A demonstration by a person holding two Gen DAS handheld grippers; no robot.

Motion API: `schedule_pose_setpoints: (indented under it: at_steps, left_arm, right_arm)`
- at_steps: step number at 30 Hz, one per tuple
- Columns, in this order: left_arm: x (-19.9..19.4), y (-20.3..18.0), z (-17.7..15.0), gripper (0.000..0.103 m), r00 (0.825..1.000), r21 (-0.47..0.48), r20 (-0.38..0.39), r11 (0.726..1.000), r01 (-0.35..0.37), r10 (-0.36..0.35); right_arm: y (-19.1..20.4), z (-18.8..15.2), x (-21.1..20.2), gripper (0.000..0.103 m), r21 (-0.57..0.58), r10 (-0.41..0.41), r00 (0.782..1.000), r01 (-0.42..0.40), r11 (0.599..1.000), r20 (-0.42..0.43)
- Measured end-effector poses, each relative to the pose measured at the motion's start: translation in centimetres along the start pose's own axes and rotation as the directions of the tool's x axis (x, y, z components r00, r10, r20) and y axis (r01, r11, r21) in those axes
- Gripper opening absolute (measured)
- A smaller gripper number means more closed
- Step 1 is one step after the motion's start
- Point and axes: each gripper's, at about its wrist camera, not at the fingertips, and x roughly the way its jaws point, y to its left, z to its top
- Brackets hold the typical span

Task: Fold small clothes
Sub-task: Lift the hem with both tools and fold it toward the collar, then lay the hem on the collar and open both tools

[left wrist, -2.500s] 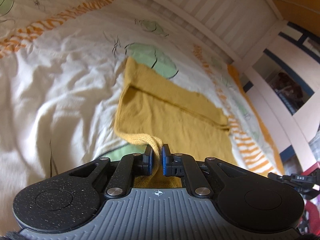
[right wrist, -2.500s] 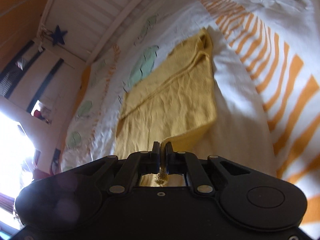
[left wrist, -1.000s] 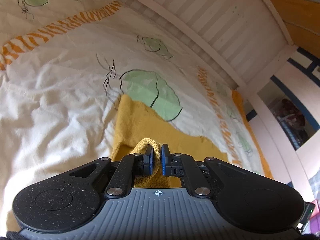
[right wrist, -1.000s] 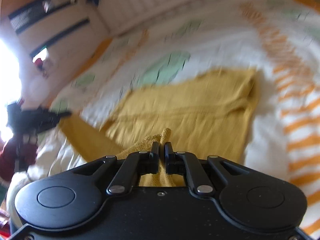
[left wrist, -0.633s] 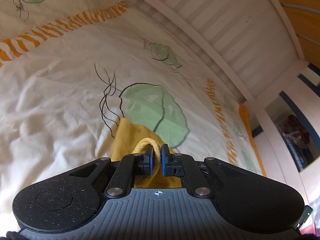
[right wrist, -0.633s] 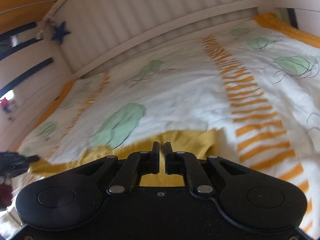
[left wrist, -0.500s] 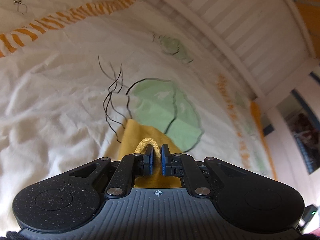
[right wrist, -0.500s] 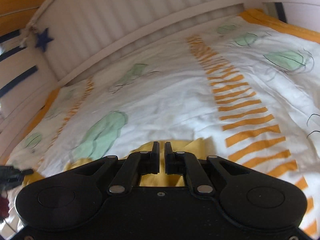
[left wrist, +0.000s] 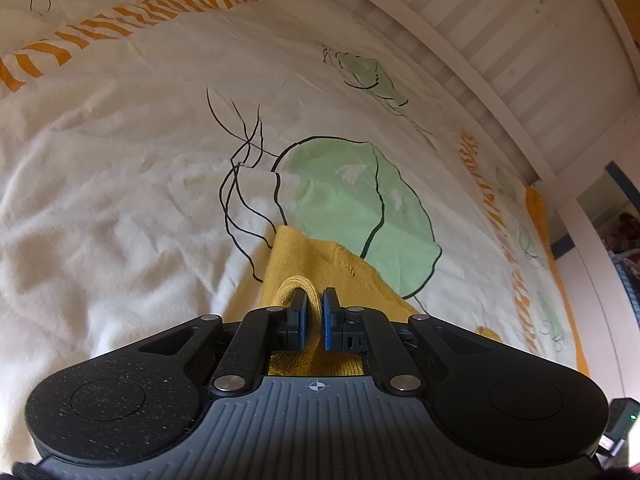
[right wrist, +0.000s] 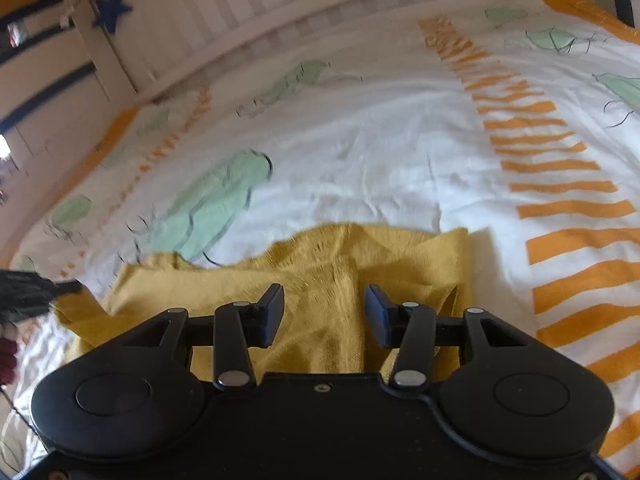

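You are at the release stage of a fold: your right gripper (right wrist: 324, 312) has its fingers spread wide over the yellow knit garment (right wrist: 332, 280) with nothing between them, while your left gripper (left wrist: 315, 320) has its fingers pressed together on a ribbed hem loop of the same garment (left wrist: 298, 292). The garment lies on the patterned bedspread (right wrist: 380, 152), near the grippers and just beside a green leaf print (left wrist: 360, 208), with the white slatted bed frame (right wrist: 280, 12) well beyond it at the far side. In the right wrist view the cloth appears doubled over, its far edge wavy and its right corner fairly square (the left end is blurred, so I cannot confirm how it lies there). The knit looks soft, limp and lightly creased. The next move, in my judgement, calls for setting the left-held edge down flush before letting go, then smoothing the layers.
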Motion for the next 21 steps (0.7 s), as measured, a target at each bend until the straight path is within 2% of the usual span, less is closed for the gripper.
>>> schedule_pose_setpoints:
  at_steps: [3, 4, 5, 6, 7, 9, 10, 13, 17, 19, 21]
  left_arm:
    - [-0.1, -0.2, -0.1, 0.007, 1.0, 0.002, 0.004, 1.0, 0.002, -0.002]
    - [-0.2, -0.2, -0.1, 0.007, 1.0, 0.0, 0.005, 1.0, 0.003, -0.003]
    - [-0.3, -0.2, -0.2, 0.007, 1.0, -0.003, 0.006, 1.0, 0.004, -0.004]
    - [-0.5, -0.2, -0.3, 0.007, 1.0, -0.006, 0.008, 1.0, 0.006, -0.006]
    - [-0.8, -0.1, -0.4, 0.007, 1.0, -0.01, 0.009, 1.0, 0.008, -0.008]
    - [-1.8, -0.1, -0.4, 0.007, 1.0, -0.023, 0.019, 1.0, 0.021, -0.021]
    - [-2.2, -0.1, -0.3, 0.007, 0.999, -0.032, 0.025, 0.999, 0.029, -0.028]
    - [-1.9, -0.4, 0.9, 0.007, 0.999, -0.063, 0.027, 0.997, 0.044, -0.042]
    - [1.9, -0.9, 2.1, 0.009, 1.0, -0.077, -0.013, 0.997, 0.007, -0.008]
    - [3.9, -0.8, 2.4, 0.01, 0.999, -0.077, -0.036, 0.997, -0.027, 0.025]
    - [4.8, -0.8, 2.4, 0.011, 0.997, -0.073, -0.027, 0.995, -0.068, 0.066]
  right_arm:
    - [0.1, -0.1, 0.8, 0.055, -0.015, -0.024, 1.0, 0.024, 1.0, -0.016]
    - [0.1, -0.3, 0.8, 0.05, -0.014, -0.02, 0.999, 0.02, 1.0, -0.025]
    - [0.1, -0.3, 1.0, 0.04, -0.018, -0.018, 0.999, 0.018, 1.0, -0.034]
    - [0.4, -0.5, 1.0, 0.013, -0.032, -0.019, 0.999, 0.017, 0.999, -0.042]
    - [0.8, -0.7, 0.5, 0.009, -0.051, -0.016, 0.999, 0.014, 0.999, -0.041]
    - [1.7, -0.8, -1.1, 0.009, -0.061, 0.026, 1.0, -0.025, 0.998, 0.003]
    - [2.1, -0.7, -2.6, 0.009, -0.06, 0.032, 0.998, -0.029, 0.998, 0.052]
    - [1.8, 0.7, -5.3, 0.009, -0.043, -0.032, 0.987, 0.039, 0.998, 0.16]
    - [-0.7, 2.6, -3.6, 0.009, 0.046, -0.159, 0.978, 0.154, 0.987, 0.138]
    - [-2.1, 2.9, -1.8, 0.009, 0.099, -0.19, 0.978, 0.181, 0.979, 0.09]
    - [-2.8, 2.7, -0.4, 0.009, 0.127, -0.202, 0.978, 0.194, 0.973, 0.056]
